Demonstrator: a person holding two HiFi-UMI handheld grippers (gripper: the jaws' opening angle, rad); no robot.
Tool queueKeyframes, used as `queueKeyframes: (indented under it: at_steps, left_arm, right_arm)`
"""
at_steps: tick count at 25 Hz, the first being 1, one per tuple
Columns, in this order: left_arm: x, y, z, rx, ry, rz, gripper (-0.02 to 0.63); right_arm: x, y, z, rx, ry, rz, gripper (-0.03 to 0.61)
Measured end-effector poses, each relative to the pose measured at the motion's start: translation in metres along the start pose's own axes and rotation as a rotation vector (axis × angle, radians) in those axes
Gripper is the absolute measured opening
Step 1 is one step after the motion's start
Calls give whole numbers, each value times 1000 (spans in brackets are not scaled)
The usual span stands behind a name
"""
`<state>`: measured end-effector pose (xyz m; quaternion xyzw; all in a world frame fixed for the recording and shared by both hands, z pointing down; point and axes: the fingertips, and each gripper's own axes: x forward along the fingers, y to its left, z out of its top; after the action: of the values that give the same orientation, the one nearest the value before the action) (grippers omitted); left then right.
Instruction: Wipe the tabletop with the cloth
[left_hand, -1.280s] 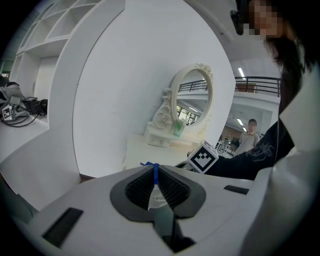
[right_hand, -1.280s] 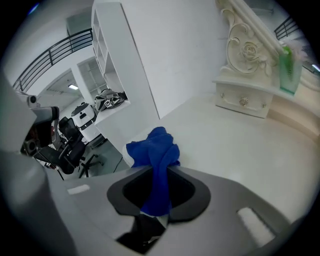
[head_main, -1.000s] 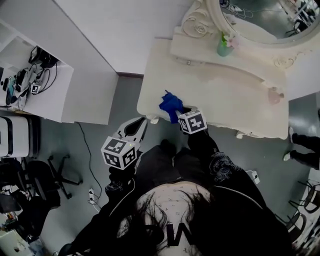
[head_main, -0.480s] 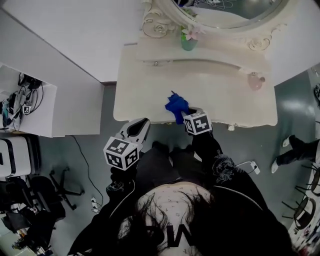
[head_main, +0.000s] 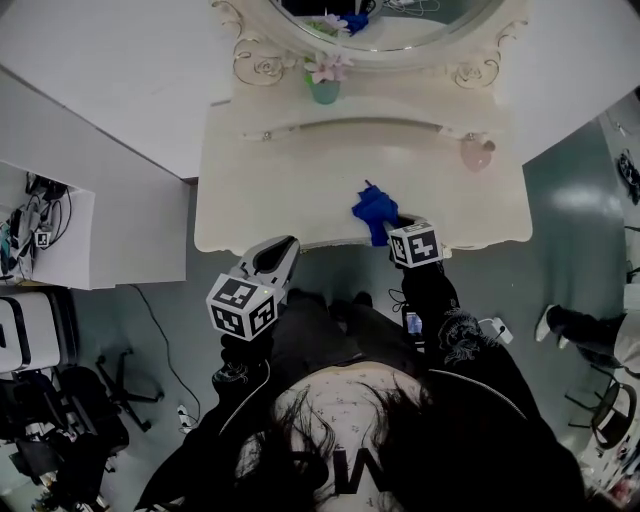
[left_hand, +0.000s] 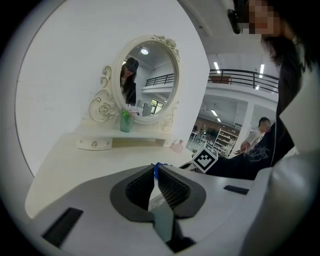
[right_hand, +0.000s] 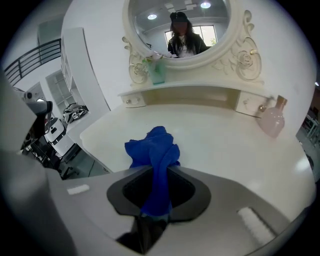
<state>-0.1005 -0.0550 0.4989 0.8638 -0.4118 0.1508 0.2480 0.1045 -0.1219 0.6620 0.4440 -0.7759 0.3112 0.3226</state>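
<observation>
Clamped the right tool (right_hand: 158, 173) on a bunched blue cloth (right_hand: 152, 145) at the white surface's (head_main: 300, 190) front edge. Kept the left tool (left_hand: 156, 174) off that edge, pressed together, empty.

A grey floor (head_main: 150, 330) spreads below a white wall (head_main: 120, 70), an ornate oval mirror (head_main: 420, 15) and a cluttered white side desk (head_main: 70, 250).

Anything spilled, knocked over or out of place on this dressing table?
Nothing stands out. The vase and pink bottle stand upright, the tabletop shows no spill, and the right claw grips the blue cloth, bunched near the front edge.
</observation>
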Motion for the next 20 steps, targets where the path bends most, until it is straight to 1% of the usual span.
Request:
queueKeyframes:
  at_steps: [2,6,9,15,20]
  left_arm:
    - [12,-10,1,-1,-4,-6,5]
    - [35,-30,3,-1,-11,-23,5]
    - [53,-47,4,5,-12,-42,5]
    - [80,-81,5,26,0,-86,5]
    - [83,-87,8,35,2,-72,5]
  right_arm:
    - [-13,-27,-4,11,1,-37,83]
    - [-32,-74,-17,40,-10,-72,83]
    - [-52,-113,-27,66,-11,-126,83]
    - [-95,-197,-55,165,-26,-241,83]
    - [-128,-265,-79,241,-25,-352,83]
